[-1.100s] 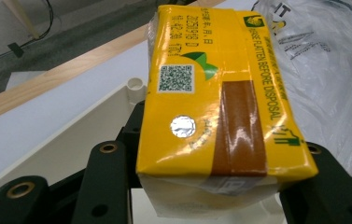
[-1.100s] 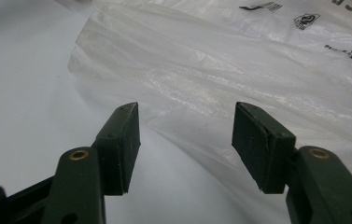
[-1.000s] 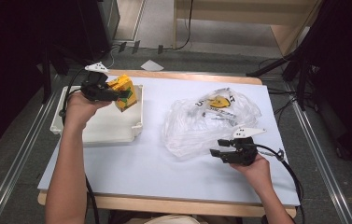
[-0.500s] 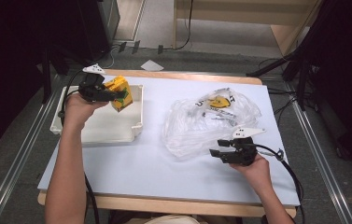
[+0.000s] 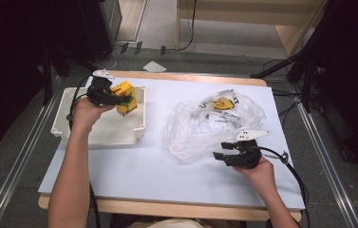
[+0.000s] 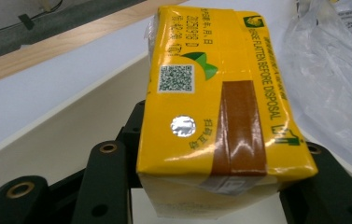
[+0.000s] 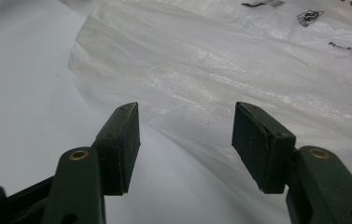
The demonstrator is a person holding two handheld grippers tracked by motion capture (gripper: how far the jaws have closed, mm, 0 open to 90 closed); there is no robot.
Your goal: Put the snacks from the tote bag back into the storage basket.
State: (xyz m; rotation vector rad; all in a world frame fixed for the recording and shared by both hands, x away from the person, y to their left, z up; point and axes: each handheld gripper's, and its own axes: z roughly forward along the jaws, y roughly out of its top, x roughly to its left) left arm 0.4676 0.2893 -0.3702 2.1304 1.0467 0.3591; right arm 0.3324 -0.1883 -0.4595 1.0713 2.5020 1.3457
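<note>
The left gripper [image 5: 119,99] grips the yellow carton [image 5: 124,97] over the far right corner of the white bin [image 5: 96,135]. Lower it level, probably until it rests on the floor, then release. The right gripper [image 5: 220,156], jaws apart, holds nothing beside the plastic bag [image 5: 205,128]

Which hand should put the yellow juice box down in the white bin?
Left. The left gripper already clamps the yellow carton above the white bin. The right gripper is open and empty, beside the plastic bag.
</note>
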